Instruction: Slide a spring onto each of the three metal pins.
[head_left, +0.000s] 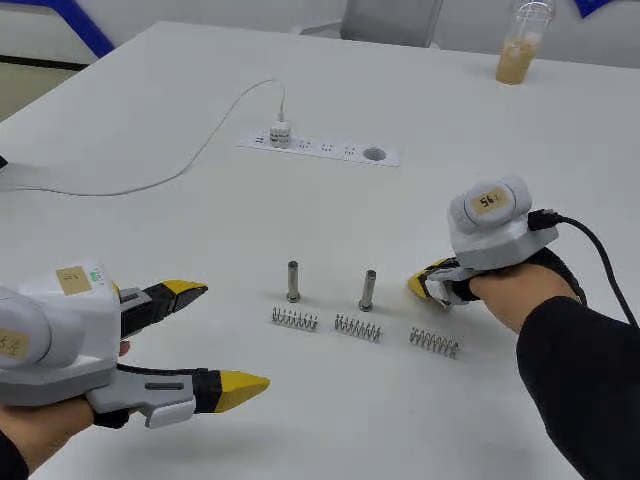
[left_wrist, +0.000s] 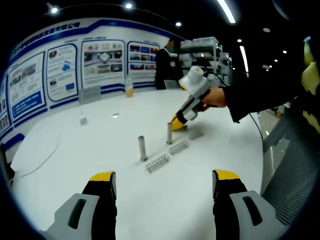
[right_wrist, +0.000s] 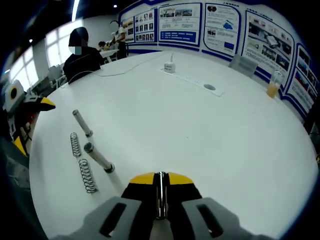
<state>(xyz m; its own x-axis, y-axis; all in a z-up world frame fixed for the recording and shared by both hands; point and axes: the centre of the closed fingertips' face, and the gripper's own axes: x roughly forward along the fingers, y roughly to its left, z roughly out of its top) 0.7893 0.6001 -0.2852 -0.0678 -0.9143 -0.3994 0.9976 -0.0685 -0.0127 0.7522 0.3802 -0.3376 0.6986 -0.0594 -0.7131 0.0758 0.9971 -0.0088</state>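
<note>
Two metal pins stand upright on the white table, one on the left (head_left: 293, 281) and one further right (head_left: 368, 290). Three springs lie in a row in front of them: left (head_left: 294, 319), middle (head_left: 357, 328) and right (head_left: 434, 342). My left gripper (head_left: 215, 338) hovers open at the near left, apart from the pins (left_wrist: 143, 148), with nothing between its fingers. My right gripper (head_left: 424, 285) is low by the right spring, its yellow jaws shut. In the right gripper view a thin silvery line runs between its tips (right_wrist: 160, 192). What lies under them is hidden.
A white power strip (head_left: 320, 148) with a plugged charger and its cable sits mid-table beyond the pins. At the far right stands a plastic cup of brown drink (head_left: 518, 52). A chair is at the far edge. A black cable (head_left: 600, 262) trails from my right gripper.
</note>
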